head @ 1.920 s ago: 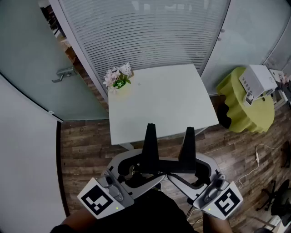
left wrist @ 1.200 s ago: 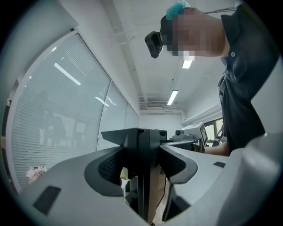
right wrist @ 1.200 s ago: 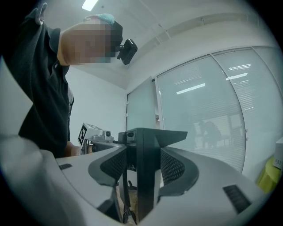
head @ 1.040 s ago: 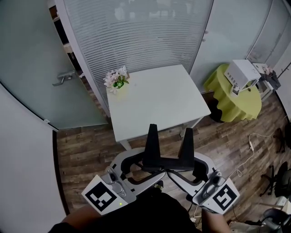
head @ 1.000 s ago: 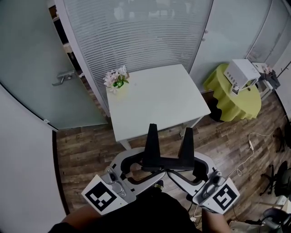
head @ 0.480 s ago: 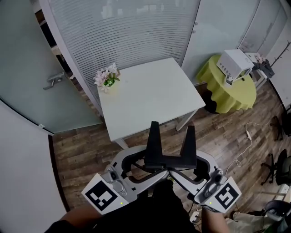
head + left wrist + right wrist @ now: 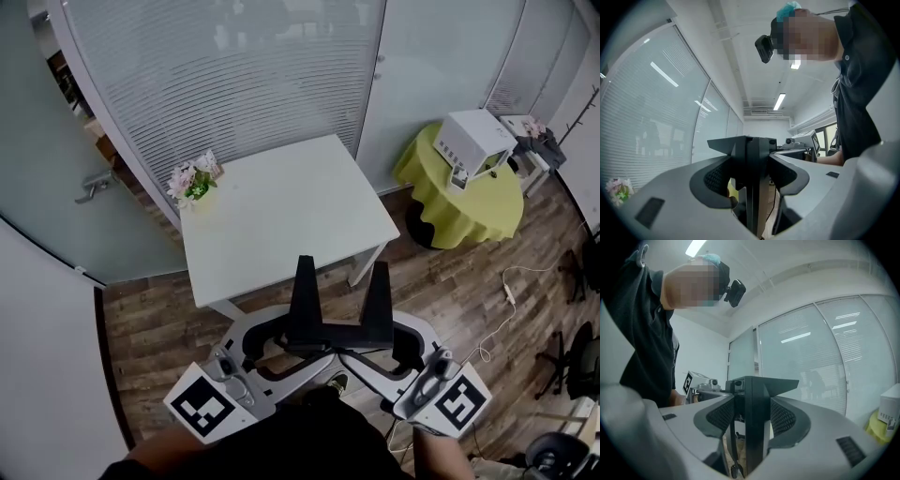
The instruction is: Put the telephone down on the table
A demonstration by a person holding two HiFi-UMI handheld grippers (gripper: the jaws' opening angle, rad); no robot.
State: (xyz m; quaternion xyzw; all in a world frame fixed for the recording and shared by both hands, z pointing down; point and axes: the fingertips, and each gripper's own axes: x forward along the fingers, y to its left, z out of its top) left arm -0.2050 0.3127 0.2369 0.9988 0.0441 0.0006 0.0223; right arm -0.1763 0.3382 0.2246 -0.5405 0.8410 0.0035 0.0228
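Head view: I note left gripper (image 7: 302, 345) and right gripper (image 7: 373, 347) each pinching the black telephone's (image 7: 339, 335) base, short of table (image 7: 281, 216).

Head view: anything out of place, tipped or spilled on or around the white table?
Nothing stands out. The flowers stand upright at the far left corner of the table. The left gripper and right gripper clamp the black telephone level, not yet on the table. A white cable lies loose on the floor at right.
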